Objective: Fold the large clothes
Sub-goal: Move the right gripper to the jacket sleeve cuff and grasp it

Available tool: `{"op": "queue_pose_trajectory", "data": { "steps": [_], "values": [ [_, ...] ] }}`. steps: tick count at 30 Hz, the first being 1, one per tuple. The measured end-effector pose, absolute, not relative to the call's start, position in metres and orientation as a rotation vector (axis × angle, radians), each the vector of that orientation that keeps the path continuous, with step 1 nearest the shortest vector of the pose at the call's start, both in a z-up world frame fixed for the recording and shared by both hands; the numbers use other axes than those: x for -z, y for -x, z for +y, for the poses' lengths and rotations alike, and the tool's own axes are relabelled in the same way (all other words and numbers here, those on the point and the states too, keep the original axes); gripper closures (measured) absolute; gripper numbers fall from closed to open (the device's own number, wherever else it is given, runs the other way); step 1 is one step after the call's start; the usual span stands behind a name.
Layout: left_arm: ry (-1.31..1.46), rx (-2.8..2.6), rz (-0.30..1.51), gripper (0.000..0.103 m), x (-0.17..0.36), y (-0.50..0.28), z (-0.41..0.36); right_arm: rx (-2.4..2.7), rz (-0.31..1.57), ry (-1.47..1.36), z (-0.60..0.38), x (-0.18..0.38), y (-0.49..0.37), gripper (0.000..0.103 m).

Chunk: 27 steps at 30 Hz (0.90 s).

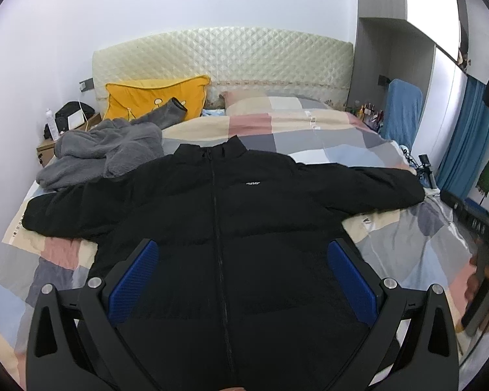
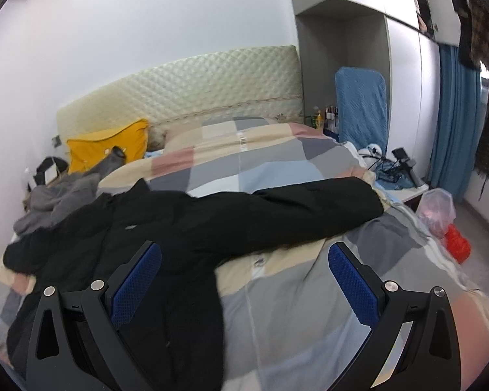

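Black and padded, the jacket [image 1: 225, 228] is lying face up on the bed [image 1: 391, 247], collar far, hem near, sleeves stretching out left and right. Its long axis is running straight away from the left tool [image 1: 241, 260], which is hovering released over the lower front, zip between its fingers. The right tool [image 2: 244, 264], also released, is hanging just off the jacket's right edge, nearer the right sleeve [image 2: 309, 208], so that sleeve is probably falling to the right hand first.
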State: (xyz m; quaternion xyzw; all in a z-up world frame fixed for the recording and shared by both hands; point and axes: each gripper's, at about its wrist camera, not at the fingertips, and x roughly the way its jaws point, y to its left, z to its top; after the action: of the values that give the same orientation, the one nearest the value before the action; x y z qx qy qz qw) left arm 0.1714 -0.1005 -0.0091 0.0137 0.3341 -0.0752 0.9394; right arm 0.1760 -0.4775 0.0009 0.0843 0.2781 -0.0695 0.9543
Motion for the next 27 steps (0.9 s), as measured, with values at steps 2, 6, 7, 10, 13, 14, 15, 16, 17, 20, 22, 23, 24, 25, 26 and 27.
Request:
{"op": "queue_pose_trajectory", "data": {
  "steps": [2,6,7,10,13,14,15,16,17,20,22,23,24,25,26,27],
  "values": [
    [-0.021,0.161,0.688,0.000,0.022,-0.181,-0.097,0.144,0.566,-0.207,-0.502,0.015,-0.196,0.000],
    [-0.037,0.182,0.669,0.000,0.042,-0.194,-0.089,0.171,0.573,-0.302,-0.555,0.049,-0.232,0.000],
    [-0.055,0.162,0.663,0.000,0.048,-0.198,-0.085,0.172,0.572,-0.315,-0.562,0.053,-0.237,0.000],
    [-0.071,0.110,0.662,0.000,0.063,-0.212,-0.069,0.179,0.588,-0.407,-0.605,0.086,-0.264,0.001],
    [-0.014,0.080,0.685,0.000,0.080,-0.227,-0.049,0.194,0.606,-0.503,-0.642,0.116,-0.288,0.009],
    [0.017,0.080,0.698,0.000,0.087,-0.232,-0.042,0.210,0.616,-0.538,-0.655,0.126,-0.295,0.011],
    [0.033,0.081,0.708,0.000,0.091,-0.235,-0.040,0.225,0.624,-0.570,-0.663,0.133,-0.300,0.016],
    [0.042,0.082,0.720,0.000,0.096,-0.239,-0.039,0.244,0.637,-0.610,-0.673,0.143,-0.305,0.018],
    [0.044,0.084,0.734,0.000,0.101,-0.243,-0.037,0.269,0.658,-0.675,-0.687,0.157,-0.312,0.020],
    [0.014,0.067,0.760,0.000,0.113,-0.253,-0.035,0.298,0.659,-0.788,-0.706,0.179,-0.319,0.024],
    [0.007,0.061,0.767,0.000,0.120,-0.256,-0.034,0.312,0.642,-0.850,-0.717,0.191,-0.326,0.024],
    [0.007,0.060,0.774,0.000,0.124,-0.259,-0.033,0.323,0.635,-0.875,-0.720,0.196,-0.328,0.024],
    [0.009,0.061,0.784,0.000,0.129,-0.261,-0.033,0.338,0.630,-0.892,-0.725,0.200,-0.332,0.024],
    [0.011,0.063,0.793,0.000,0.132,-0.263,-0.032,0.350,0.625,-0.898,-0.728,0.202,-0.334,0.024],
    [0.011,0.062,0.803,0.000,0.137,-0.266,-0.031,0.376,0.600,-0.902,-0.734,0.204,-0.339,0.024],
    [0.010,0.060,0.809,0.000,0.140,-0.268,-0.031,0.389,0.577,-0.897,-0.736,0.202,-0.342,0.024]
  ]
}}
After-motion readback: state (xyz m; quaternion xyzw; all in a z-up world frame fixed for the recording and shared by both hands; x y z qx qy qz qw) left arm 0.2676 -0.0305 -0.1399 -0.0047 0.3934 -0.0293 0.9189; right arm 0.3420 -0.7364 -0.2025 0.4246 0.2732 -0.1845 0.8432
